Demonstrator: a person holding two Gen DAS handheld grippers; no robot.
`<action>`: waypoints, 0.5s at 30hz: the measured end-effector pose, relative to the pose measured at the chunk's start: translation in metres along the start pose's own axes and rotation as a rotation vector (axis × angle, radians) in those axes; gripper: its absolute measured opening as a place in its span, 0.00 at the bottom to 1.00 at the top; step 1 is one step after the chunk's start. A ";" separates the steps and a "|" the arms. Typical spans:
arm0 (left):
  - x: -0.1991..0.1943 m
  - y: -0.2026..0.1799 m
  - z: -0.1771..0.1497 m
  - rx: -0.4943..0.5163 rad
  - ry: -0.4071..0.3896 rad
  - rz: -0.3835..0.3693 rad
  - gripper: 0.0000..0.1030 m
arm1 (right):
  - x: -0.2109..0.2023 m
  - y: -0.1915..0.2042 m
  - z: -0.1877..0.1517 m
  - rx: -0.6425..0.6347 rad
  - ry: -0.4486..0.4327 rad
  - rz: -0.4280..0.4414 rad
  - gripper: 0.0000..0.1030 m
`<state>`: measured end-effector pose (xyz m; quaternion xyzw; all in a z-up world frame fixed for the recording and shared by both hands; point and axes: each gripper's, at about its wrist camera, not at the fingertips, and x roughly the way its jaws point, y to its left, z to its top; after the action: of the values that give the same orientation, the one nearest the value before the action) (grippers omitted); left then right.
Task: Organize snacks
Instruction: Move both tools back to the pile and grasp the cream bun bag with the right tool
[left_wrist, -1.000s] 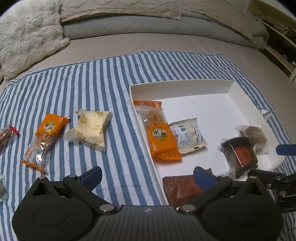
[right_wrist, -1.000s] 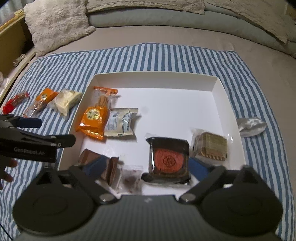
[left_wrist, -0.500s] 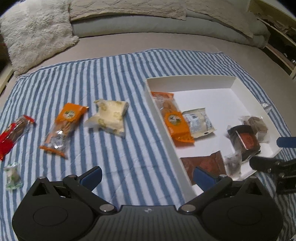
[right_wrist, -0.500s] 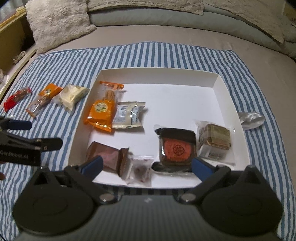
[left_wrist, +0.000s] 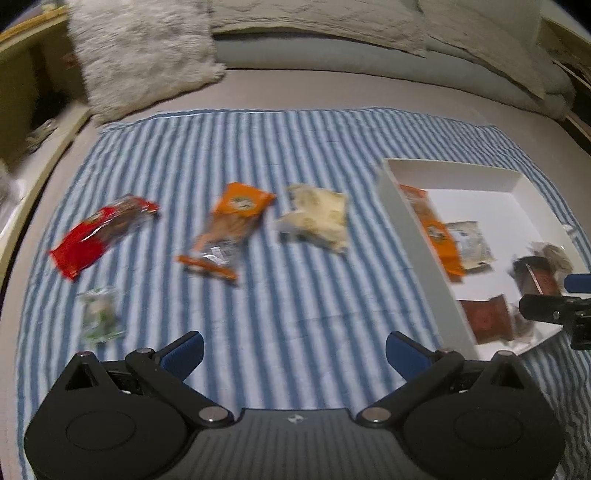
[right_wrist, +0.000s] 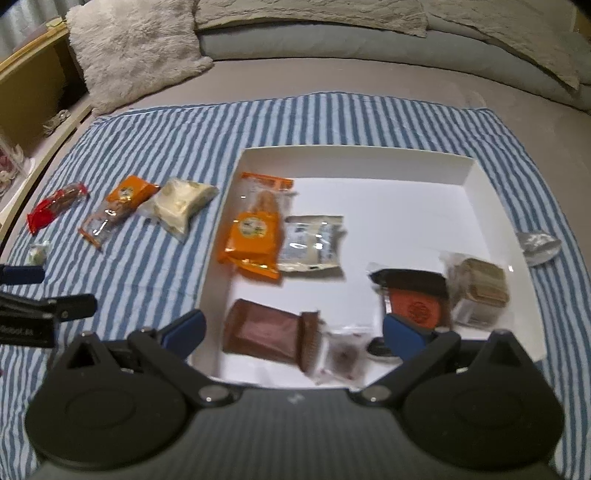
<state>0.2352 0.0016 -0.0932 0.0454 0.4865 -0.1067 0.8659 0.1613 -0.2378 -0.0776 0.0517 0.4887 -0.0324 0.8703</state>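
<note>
While both pairs of tongs hang above the striped cloth (left_wrist: 295, 295) on the bed, we see neither holding anything. The left gripper (left_wrist: 294, 349) has its blue-tipped fingers spread wide over bare cloth, with nothing between them. The right gripper (right_wrist: 293, 330) is spread just as wide, its fingers framing the near edge of the white tray (right_wrist: 354, 162).

Inside the tray we count an orange packet (right_wrist: 255, 232) by the left wall, a pale packet (right_wrist: 312, 243) just beside it, a brown packet (right_wrist: 271, 330) near the front, a small clear-wrapped sweet (right_wrist: 341, 356) touching it, a dark packet with an orange seal (right_wrist: 413, 295), and a tan cake in clear wrap (right_wrist: 478, 286) toward the right wall.

Left of the tray, on the cloth, lie a cream packet (left_wrist: 314, 218), a second orange packet (left_wrist: 229, 229), a red packet (left_wrist: 99, 236) and a small greenish wrapper (left_wrist: 99, 319), all somewhat blurred. A silvery wrapper (right_wrist: 539, 245) sits outside the tray's right wall.
</note>
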 end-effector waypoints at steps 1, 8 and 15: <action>-0.001 0.006 -0.001 -0.009 -0.001 0.004 1.00 | 0.002 0.004 0.001 0.000 0.002 0.005 1.00; -0.003 0.061 -0.009 -0.118 -0.029 0.064 1.00 | 0.016 0.042 0.011 -0.015 0.001 0.058 1.00; -0.002 0.109 -0.012 -0.231 -0.132 0.139 1.00 | 0.042 0.073 0.024 -0.005 -0.022 0.082 1.00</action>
<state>0.2493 0.1101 -0.1001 -0.0279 0.4333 0.0075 0.9008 0.2117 -0.1684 -0.0971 0.0692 0.4765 0.0038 0.8764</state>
